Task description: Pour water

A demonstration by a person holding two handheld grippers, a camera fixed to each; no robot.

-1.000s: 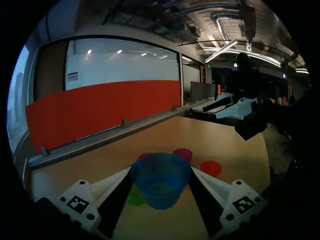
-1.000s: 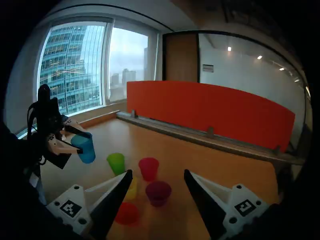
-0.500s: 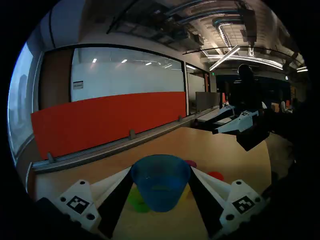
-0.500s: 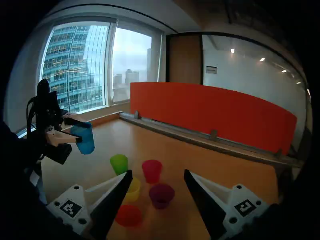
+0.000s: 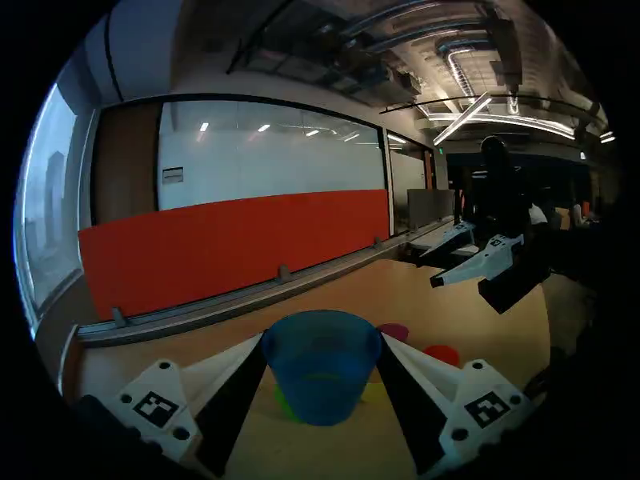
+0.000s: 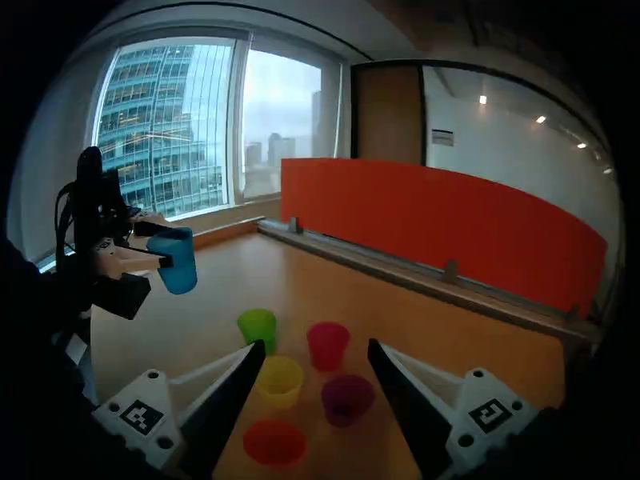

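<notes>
In the left gripper view, a translucent blue cup point(image 5: 322, 364) stands upright with my left gripper point(image 5: 322, 370) shut on it; a faint level line shows low inside. The right gripper view finds that cup point(image 6: 178, 261) held in the air at the far left by the left gripper point(image 6: 162, 246), above the table's left part. My right gripper point(image 6: 314, 350) is open with nothing between its fingers, hovering over a cluster of cups on the wooden table point(image 6: 448, 352). It also appears as a white gripper point(image 5: 480, 268) at the right of the left gripper view.
Green point(image 6: 258, 328), pink point(image 6: 329, 344), yellow point(image 6: 279, 379), purple point(image 6: 346, 398) and red point(image 6: 274, 442) cups stand grouped on the table. An orange divider panel point(image 6: 448, 220) with a rail runs along the far edge. Windows point(image 6: 160, 136) lie beyond the left side.
My left gripper has lifted the blue cup higher and tilted its view up, so the table cups sink behind it. The right gripper's view has shifted slightly over the cup cluster.
</notes>
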